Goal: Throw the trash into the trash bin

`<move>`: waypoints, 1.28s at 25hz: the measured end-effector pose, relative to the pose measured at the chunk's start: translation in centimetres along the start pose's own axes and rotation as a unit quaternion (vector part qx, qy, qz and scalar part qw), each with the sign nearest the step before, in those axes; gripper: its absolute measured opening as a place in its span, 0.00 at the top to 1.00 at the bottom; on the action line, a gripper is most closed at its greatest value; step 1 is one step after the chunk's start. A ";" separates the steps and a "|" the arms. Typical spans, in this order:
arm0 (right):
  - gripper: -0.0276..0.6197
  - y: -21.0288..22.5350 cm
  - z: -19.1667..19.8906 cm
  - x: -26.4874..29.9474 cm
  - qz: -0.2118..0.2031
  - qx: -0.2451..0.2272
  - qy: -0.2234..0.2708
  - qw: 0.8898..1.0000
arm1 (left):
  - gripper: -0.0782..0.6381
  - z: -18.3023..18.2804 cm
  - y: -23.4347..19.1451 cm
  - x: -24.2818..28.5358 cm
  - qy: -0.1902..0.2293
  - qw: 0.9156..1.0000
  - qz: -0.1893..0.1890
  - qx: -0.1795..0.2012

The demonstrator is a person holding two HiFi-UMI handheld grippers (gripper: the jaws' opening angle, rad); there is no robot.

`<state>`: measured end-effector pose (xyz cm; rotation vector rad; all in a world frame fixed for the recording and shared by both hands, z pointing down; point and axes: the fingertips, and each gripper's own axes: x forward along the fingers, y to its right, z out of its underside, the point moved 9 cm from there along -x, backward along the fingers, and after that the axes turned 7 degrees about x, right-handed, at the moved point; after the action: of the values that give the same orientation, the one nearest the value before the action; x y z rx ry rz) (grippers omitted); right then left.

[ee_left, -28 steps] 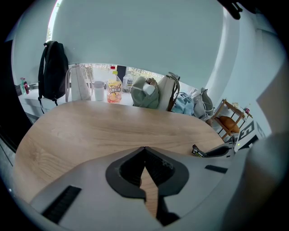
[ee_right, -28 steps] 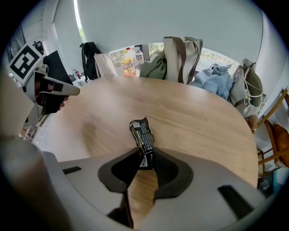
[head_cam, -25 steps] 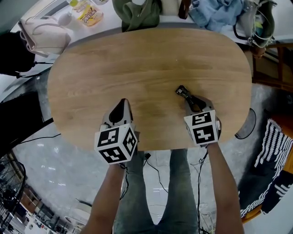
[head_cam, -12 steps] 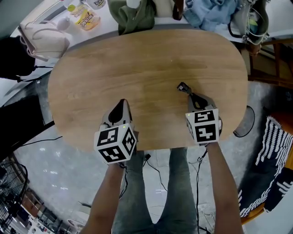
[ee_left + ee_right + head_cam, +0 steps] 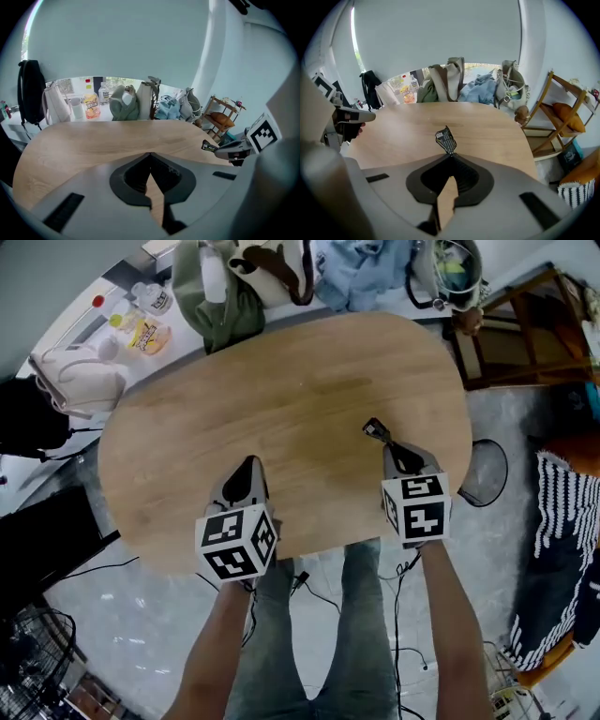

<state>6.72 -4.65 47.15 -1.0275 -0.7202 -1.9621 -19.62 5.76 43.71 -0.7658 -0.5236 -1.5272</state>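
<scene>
A small black crumpled wrapper (image 5: 375,430) sticks out from the tips of my right gripper (image 5: 386,444), which is shut on it just above the oval wooden table (image 5: 281,399). In the right gripper view the wrapper (image 5: 446,139) stands up from the closed tips of the right gripper (image 5: 450,155). My left gripper (image 5: 250,463) hovers over the table's near edge, shut and empty; its jaws meet in the left gripper view (image 5: 150,154). That view also shows the wrapper (image 5: 209,146) at the right. A round dark mesh bin (image 5: 485,474) sits on the floor by the table's right end.
Bags, clothes and bottles crowd the counter (image 5: 141,324) beyond the table's far edge. A wooden shelf rack (image 5: 525,324) stands at the far right, with a striped cloth (image 5: 562,549) on the floor to the right. Cables trail by the person's legs (image 5: 356,615).
The right gripper's jaws closed on the wrapper and lifted it off the tabletop. Both grippers rose a little. The head view swung, so the table now sits tilted in the frame.
</scene>
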 end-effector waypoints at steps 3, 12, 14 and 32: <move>0.93 2.8 1.1 -2.0 0.014 0.032 0.007 0.999 | 0.87 -0.9 3.1 0.6 -0.003 0.999 0.025 0.024; 0.93 13.4 6.6 -8.1 0.087 0.141 0.027 0.986 | 0.87 -2.7 15.6 4.5 -0.011 0.987 0.119 0.106; 0.93 15.9 8.4 -9.4 0.104 0.171 0.029 0.979 | 0.87 -2.8 18.6 5.2 -0.014 0.982 0.138 0.125; 0.93 33.1 23.4 -10.9 0.179 0.348 0.009 0.920 | 0.87 0.3 41.2 13.6 -0.058 0.945 0.235 0.220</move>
<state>47.91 -0.09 53.79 -0.6345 -1.0352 -1.2435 21.24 -7.88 49.13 -0.5771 -0.6832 -0.8816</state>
